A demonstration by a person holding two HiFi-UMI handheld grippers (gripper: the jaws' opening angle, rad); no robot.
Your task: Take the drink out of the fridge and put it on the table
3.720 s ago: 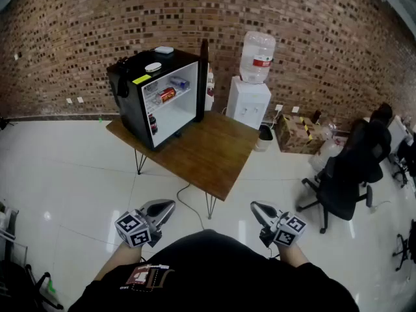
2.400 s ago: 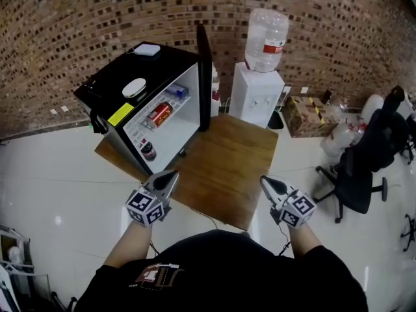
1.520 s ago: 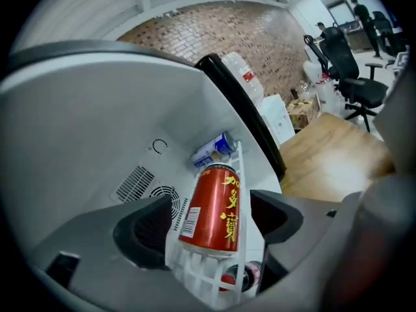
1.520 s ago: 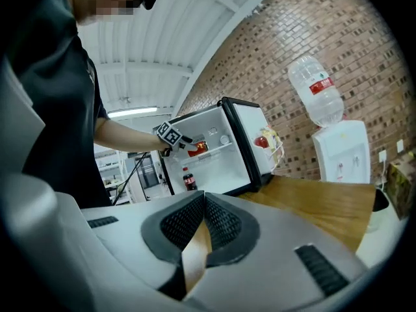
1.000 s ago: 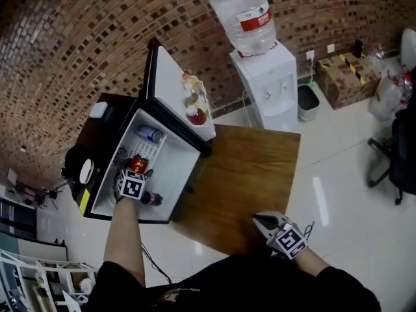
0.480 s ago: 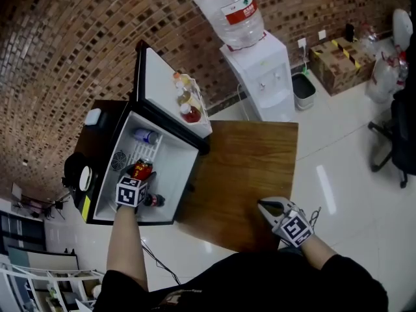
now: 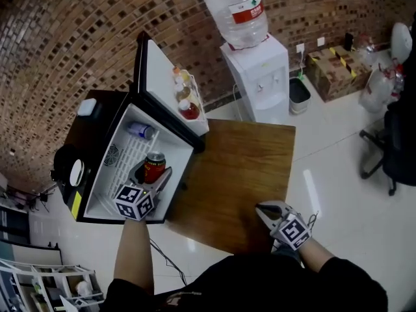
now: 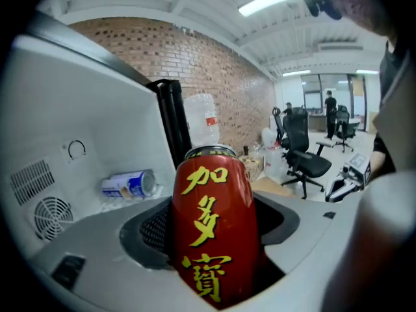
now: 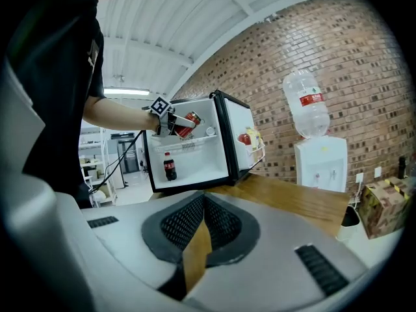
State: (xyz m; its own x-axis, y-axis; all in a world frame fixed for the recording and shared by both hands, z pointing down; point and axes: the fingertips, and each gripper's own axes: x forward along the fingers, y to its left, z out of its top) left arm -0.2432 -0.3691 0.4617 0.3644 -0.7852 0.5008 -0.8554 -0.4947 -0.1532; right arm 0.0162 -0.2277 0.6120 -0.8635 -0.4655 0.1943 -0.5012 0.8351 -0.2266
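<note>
A red drink can (image 7: 155, 164) with yellow characters is out in front of the open mini fridge (image 7: 114, 174), gripped by my left gripper (image 7: 151, 176). The jaws have just been closing, and the can (image 8: 211, 220) stands upright between them, filling the left gripper view. The right gripper view shows the same can (image 9: 187, 123) held up at the fridge's upper shelf. My right gripper (image 7: 261, 208) is shut with nothing in it and hovers over the near edge of the wooden table (image 7: 240, 168); its jaws (image 9: 201, 223) meet.
In the fridge a blue can (image 7: 141, 130) lies on its side at the back and a cola bottle (image 9: 169, 166) stands on the floor. The open door (image 7: 162, 77) holds bottles (image 7: 185, 103). A water dispenser (image 7: 257, 77) stands behind the table, an office chair (image 7: 400, 142) to the right.
My left gripper has drawn back out of the fridge with the red can in its jaws, towards the table. The right gripper has stayed where it was.
</note>
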